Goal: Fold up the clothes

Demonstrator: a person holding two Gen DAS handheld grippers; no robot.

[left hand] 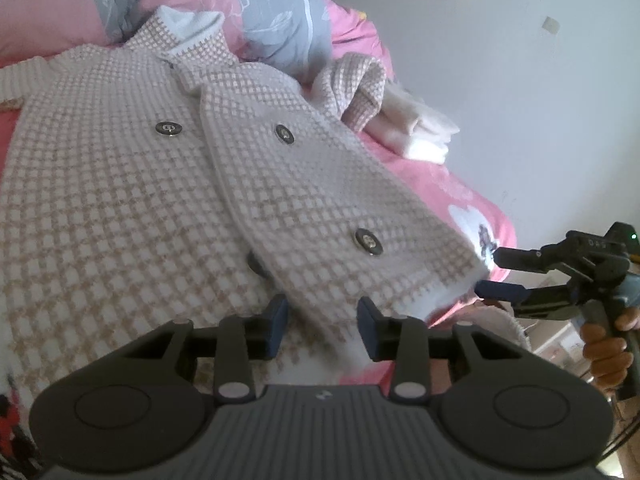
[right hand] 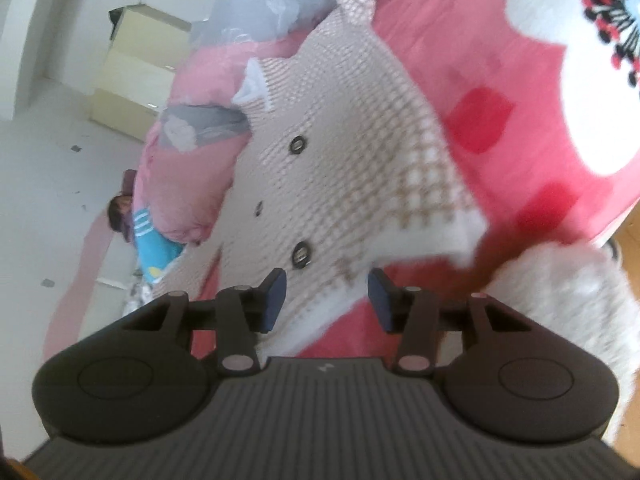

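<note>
Pink bedding [left hand: 452, 188] fills both views, and the checked knit cardigan [left hand: 120, 184] lies spread across it, buttons up, collar toward the grey-and-pink pillows [left hand: 276, 24] at the top of the left wrist picture. One front panel is already laid over the other, which looks like the first stage of a fold.

Down at the lower centre of that picture the left gripper [left hand: 322, 322] sits low over the hem, jaws spread with the hem edge lying between them, no pinch visible. Off at the right edge the right gripper [left hand: 496, 274] comes in sideways, a hand [left hand: 604, 356] round its handle, its fingers parted just beside the hem's white corner; from here I cannot tell whether they touch it.

Switch to the right wrist picture and the answer gets clearer: the right gripper's jaws stand apart at lower centre with the hem corner [right hand: 460, 236] lifted and blurred ahead of them, nothing clamped. That view also gives what the other lacks: pale cabinets [right hand: 136, 80] in the upper left, a big white flower print [right hand: 576, 92] on the bedding at upper right, and a fuzzy white sleeve [right hand: 568, 300] at lower right. Only the left view shows folded white clothes [left hand: 416, 128] by the wall.
</note>
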